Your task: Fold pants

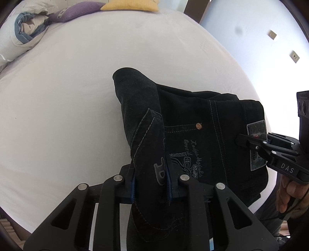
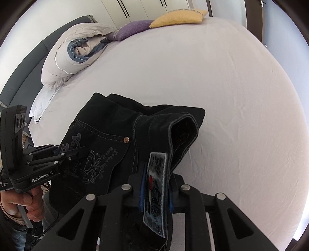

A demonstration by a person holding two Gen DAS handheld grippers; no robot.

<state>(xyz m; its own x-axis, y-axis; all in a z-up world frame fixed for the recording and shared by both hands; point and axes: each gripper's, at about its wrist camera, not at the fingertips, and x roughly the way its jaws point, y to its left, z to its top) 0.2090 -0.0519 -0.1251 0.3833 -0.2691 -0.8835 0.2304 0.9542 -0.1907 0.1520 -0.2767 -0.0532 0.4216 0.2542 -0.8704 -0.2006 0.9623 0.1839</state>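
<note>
While the white bed (image 1: pixel 58 115) spreads wide beneath, black pants (image 1: pixel 193 119) lie folded on the sheet near its edge, one end lifted. Rolled duvet (image 2: pixel 77 52), purple cushion (image 2: pixel 131 29), yellow cushion (image 2: pixel 177 17) sit at the far side. Left gripper (image 1: pixel 150 185): jaws nearly closed, pinching pants fabric. Right gripper (image 2: pixel 156 189): jaws nearly closed, clamping the waistband at its patch (image 2: pixel 156 173).
</note>
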